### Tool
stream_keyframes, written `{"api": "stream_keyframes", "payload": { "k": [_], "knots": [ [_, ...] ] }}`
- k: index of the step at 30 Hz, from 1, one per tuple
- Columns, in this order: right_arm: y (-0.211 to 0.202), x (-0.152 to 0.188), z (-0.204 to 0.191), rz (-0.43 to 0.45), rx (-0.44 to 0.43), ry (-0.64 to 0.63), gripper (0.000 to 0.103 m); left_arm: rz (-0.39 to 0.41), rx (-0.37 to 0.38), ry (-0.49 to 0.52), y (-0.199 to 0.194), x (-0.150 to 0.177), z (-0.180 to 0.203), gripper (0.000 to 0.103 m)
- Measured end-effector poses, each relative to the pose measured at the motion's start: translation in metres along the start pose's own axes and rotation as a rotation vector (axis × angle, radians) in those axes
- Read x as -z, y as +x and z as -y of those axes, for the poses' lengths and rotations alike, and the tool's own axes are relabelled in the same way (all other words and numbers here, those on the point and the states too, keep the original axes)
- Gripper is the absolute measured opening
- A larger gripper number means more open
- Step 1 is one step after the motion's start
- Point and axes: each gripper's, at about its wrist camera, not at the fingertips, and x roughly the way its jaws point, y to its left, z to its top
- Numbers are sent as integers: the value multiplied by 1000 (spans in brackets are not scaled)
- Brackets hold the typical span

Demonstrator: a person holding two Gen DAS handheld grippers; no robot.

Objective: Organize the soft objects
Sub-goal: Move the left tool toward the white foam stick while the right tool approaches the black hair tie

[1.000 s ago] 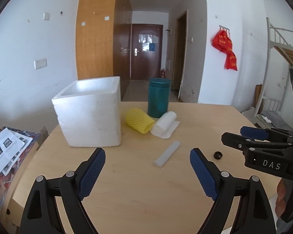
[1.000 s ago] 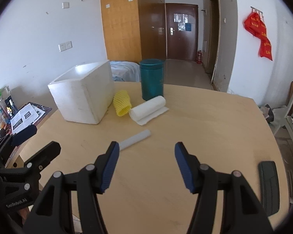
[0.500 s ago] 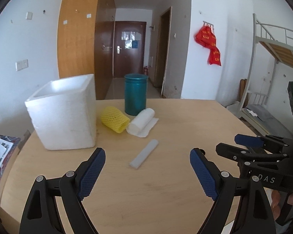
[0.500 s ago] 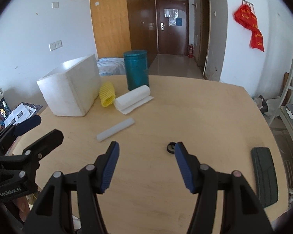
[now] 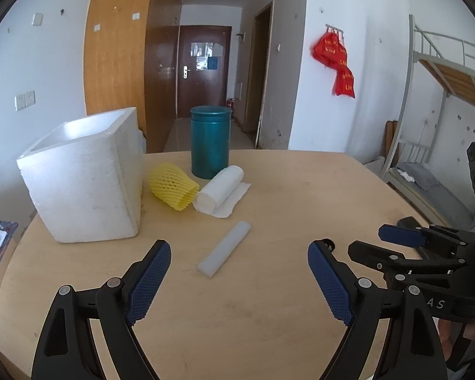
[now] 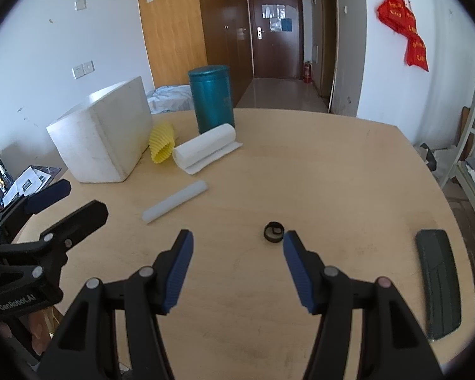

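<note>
Foam tube point(image 5: 225, 249) is laid flat on the round wooden table point(image 5: 300, 209), near the yellow mesh sleeve point(image 5: 172, 185) and white roll point(image 5: 218, 184) beside the foam box point(image 5: 82, 177). Both left gripper point(image 5: 237, 281) and right gripper point(image 6: 237, 269) are held wide apart, nothing gripped.

The left gripper point(image 6: 47, 202) body reads "GenRobot.AI"; the right gripper point(image 5: 399, 240) shows "AS".
</note>
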Motion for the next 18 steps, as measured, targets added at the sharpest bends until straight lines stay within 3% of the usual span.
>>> {"api": "stream_keyframes", "payload": {
  "k": [18],
  "knots": [
    [45,3,20,-71,-1,27,63,-134,25,-6,64,2,-4,89]
  ]
}}
